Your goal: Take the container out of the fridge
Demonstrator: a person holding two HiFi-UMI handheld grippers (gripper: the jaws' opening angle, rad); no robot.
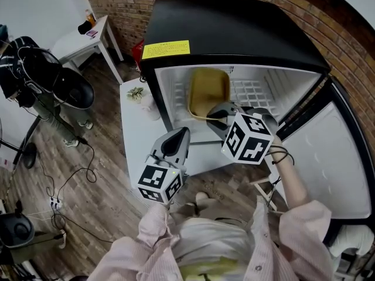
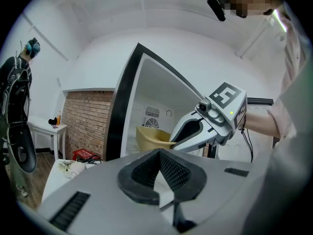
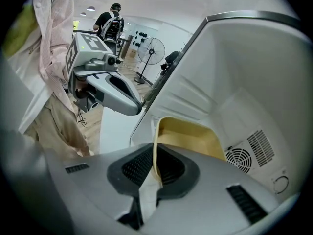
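Note:
A yellow plastic container (image 1: 208, 89) stands on the shelf inside the open black mini fridge (image 1: 234, 34). My right gripper (image 1: 218, 115) reaches into the fridge and is shut on the container's near rim. In the right gripper view, that thin rim (image 3: 155, 151) runs between the two black pads of the right gripper (image 3: 156, 164), with the tub's body (image 3: 190, 136) beyond. My left gripper (image 1: 179, 134) hangs outside the fridge, low and to the left of the opening, jaws shut and holding nothing. From the left gripper (image 2: 159, 153), the container (image 2: 149, 138) and the right gripper (image 2: 173, 142) show ahead.
The fridge door (image 1: 340, 157) stands swung open to the right. A white wire shelf (image 1: 252, 92) lies beside the container. A low white table (image 1: 132, 133) with a small plant (image 1: 136, 92) stands left of the fridge. Cables (image 1: 70, 186) trail over the wooden floor.

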